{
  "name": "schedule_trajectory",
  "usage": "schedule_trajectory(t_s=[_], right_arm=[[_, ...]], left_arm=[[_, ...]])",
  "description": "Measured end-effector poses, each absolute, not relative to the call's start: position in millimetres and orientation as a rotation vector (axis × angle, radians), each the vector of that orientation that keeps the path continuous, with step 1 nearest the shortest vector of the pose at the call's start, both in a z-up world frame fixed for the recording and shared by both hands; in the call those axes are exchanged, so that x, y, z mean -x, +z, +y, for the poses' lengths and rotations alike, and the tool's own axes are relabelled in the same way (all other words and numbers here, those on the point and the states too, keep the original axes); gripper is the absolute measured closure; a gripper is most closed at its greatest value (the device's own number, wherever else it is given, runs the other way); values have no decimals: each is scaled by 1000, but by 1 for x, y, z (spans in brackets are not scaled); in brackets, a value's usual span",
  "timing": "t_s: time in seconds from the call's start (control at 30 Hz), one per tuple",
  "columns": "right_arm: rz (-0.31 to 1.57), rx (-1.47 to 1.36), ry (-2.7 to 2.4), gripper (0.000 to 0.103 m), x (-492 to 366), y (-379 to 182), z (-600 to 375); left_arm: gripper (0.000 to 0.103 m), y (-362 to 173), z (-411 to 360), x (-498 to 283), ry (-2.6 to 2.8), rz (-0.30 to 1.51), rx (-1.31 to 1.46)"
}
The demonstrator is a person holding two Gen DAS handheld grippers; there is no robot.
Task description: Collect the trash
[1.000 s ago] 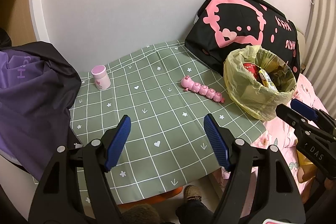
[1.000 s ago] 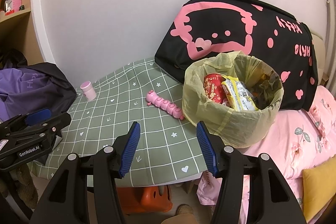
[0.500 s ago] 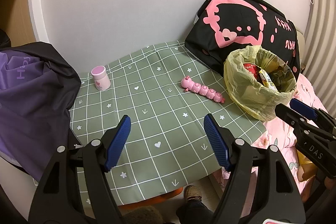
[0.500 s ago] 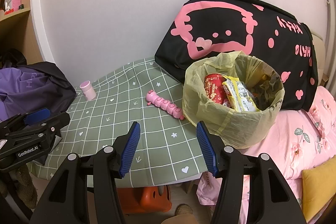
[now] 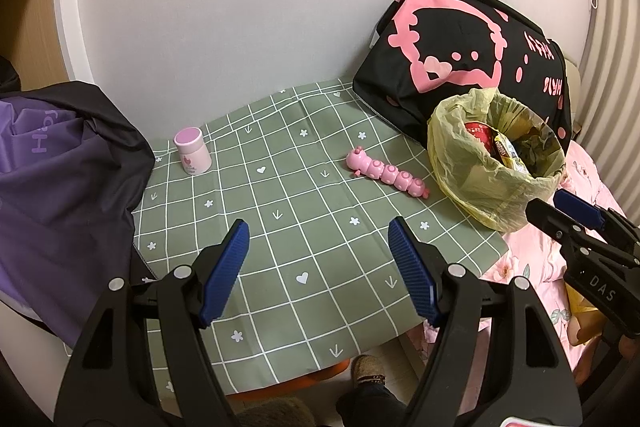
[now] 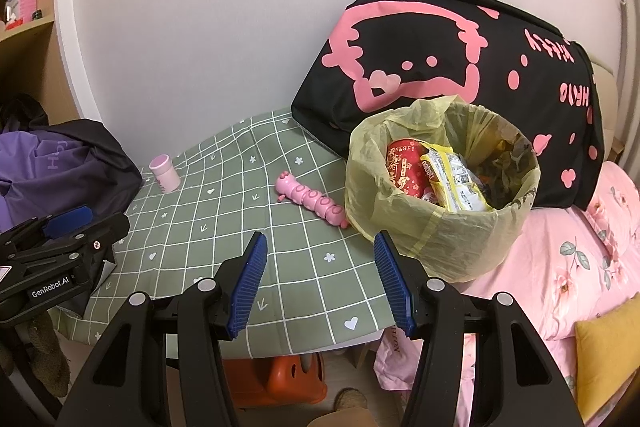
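You see a sage-green tablecloth (image 5: 280, 227) crossed by a white grid, dotted with small white hearts, stars and arrows. On it, far left, stands a pale pink bottle (image 5: 192, 151) with a mauve cap; to the right lies a pink caterpillar toy (image 5: 386, 177). The bin on the right wears a translucent yellow-green liner (image 6: 436, 231), holding a red packet (image 6: 404, 169) and a yellow-and-white wrapper (image 6: 456, 181). Behind it your black cushion (image 6: 440, 55) carries a pink cartoon face, dots and lettering. The bedding (image 6: 560, 267) is pink with floral print; the jacket (image 5: 56, 179) at left is purple and black. Both grippers' pads (image 5: 222, 275) are blue on black frames.
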State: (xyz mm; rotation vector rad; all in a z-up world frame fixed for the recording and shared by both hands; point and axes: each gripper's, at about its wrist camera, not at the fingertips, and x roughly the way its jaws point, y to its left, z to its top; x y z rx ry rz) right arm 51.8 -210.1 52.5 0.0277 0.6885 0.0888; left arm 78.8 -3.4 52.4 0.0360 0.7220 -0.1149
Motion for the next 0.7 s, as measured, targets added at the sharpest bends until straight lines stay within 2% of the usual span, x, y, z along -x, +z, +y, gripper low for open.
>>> schedule_trajectory(t_s=[0.7], right_arm=[[697,-33,91,50,-48,52,-214]], left_arm=[[35,48,-6,-78,-149,720,-60]])
